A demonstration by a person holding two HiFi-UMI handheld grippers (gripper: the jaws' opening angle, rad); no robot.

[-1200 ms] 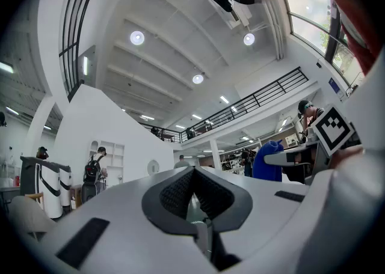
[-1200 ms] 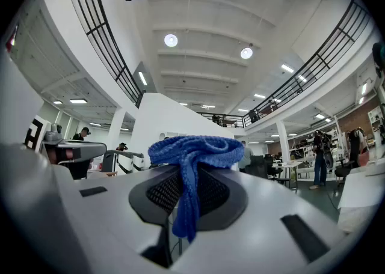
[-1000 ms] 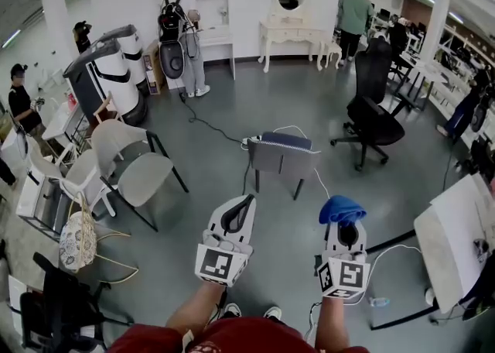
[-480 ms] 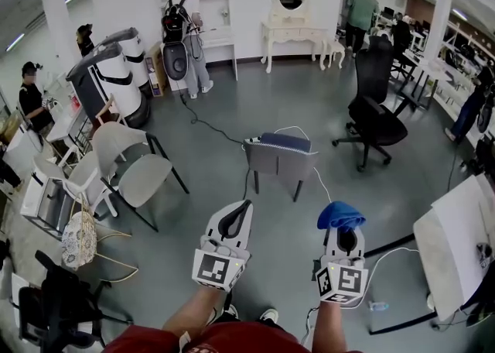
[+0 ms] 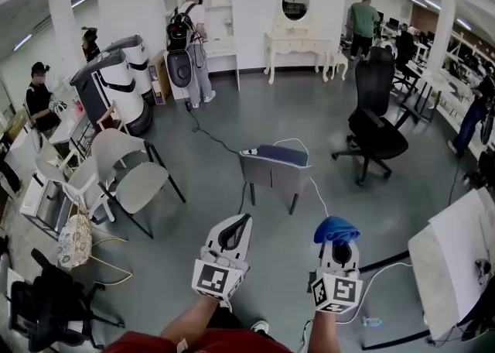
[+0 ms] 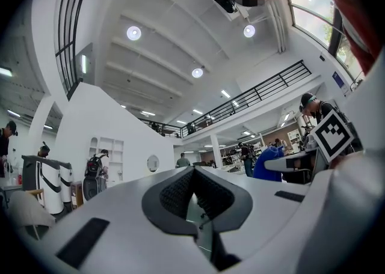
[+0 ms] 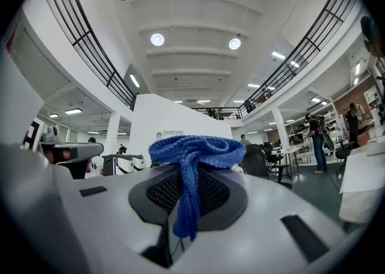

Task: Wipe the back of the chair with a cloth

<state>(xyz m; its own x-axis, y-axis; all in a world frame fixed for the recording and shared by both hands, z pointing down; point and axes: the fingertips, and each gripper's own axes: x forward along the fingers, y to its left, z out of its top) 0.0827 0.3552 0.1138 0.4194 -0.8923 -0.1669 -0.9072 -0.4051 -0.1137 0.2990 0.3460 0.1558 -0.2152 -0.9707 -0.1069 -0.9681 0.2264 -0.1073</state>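
Note:
A grey chair with a blue seat pad stands on the floor ahead of me, its back turned my way. Both grippers are held up short of it, apart from it. My right gripper is shut on a blue knitted cloth. In the right gripper view the cloth bunches over the fingertips and a strip hangs down between the pads of the right gripper. My left gripper is shut with nothing in it; in the left gripper view its dark pads meet at the tips.
A black office chair stands at the right, beige chairs at the left. A white table is at the near right. Cables run across the grey floor. A white machine and several people are farther back.
Both grippers sit a little lower in the head view and the chair has shifted slightly left. The cloth stays held in the right gripper.

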